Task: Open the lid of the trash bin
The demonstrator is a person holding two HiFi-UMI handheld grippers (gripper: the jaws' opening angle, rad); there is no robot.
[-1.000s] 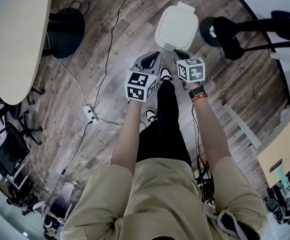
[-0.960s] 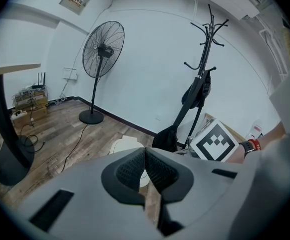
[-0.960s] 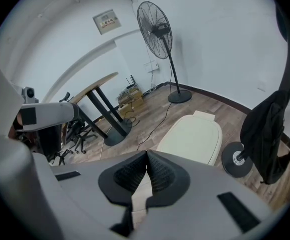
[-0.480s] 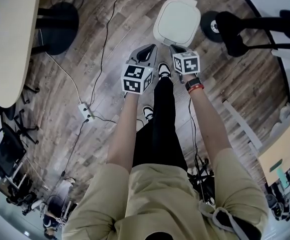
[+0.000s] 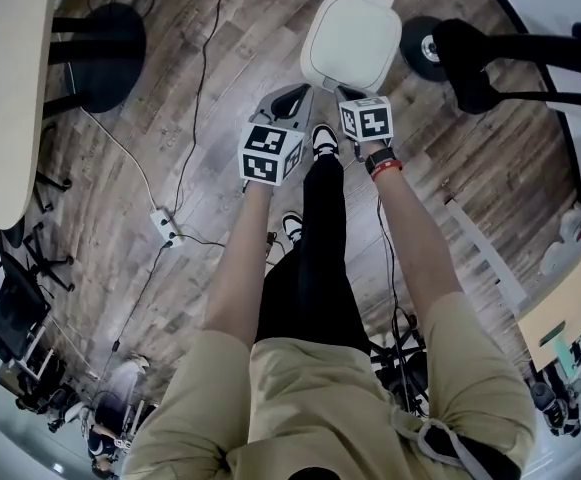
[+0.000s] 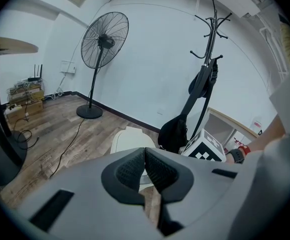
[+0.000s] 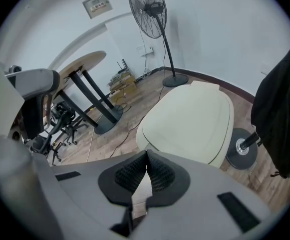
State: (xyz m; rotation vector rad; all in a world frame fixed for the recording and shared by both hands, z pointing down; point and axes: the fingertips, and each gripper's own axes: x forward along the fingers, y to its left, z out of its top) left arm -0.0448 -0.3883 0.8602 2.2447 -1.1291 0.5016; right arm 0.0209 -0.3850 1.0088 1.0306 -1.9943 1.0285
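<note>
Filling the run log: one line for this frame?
stage: before contact | left tool: shut, empty | right tool: shut, empty | bin lid: closed

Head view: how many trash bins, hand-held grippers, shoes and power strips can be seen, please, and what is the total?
White plastic trash bin with closed lid: 1
Grey hand-held grippers with marker cubes, the left gripper and the right gripper: 2
Black-and-white shoes: 2
White power strip with cable: 1
Total: 6
</note>
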